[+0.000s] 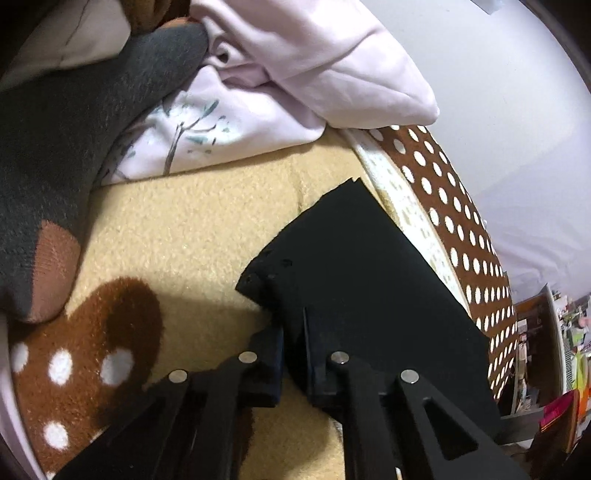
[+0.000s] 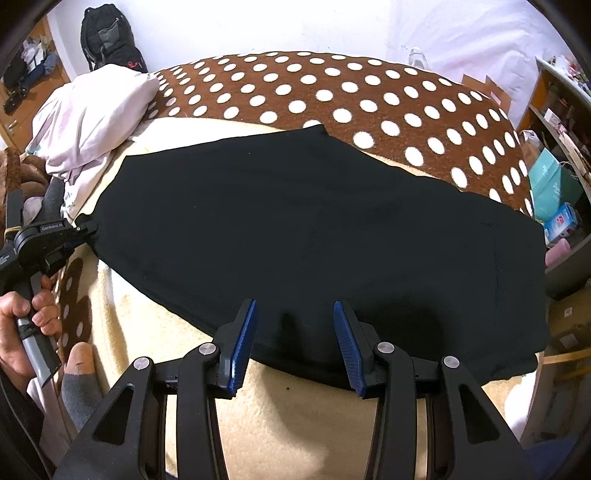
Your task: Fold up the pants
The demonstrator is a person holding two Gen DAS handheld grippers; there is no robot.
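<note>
Pants, black and spread flat, lie across the bed, covering most of its cream fleece top; their far edge reaches the brown blanket with white dots that runs along the back. Beyond that blanket stands a white wall, with a black backpack leaning against it at the far left. A pale lilac bundle of bedding is heaped at the left end of the bed; from my left wrist view it shows a small printed tree in grey and teal, with no words on it. To the right of the bed sit shelves crowded with boxes and bags, their printing too small to read.

My right gripper hangs over the near edge of the pants with its blue-padded fingers standing apart at a middling width, the cloth's hem lying between them but the pads not pressing on it. My left gripper is at the left corner of the pants, its fingers drawn narrow on a fold of the black cloth, which stands up between the pads. In the right wrist view that tool's black body bears small white lettering that looks like "GenRobot.AI", and my left hand wraps its grey handle. Near it a foot in a grey sock with a pinkish toe rests on the bed.
</note>
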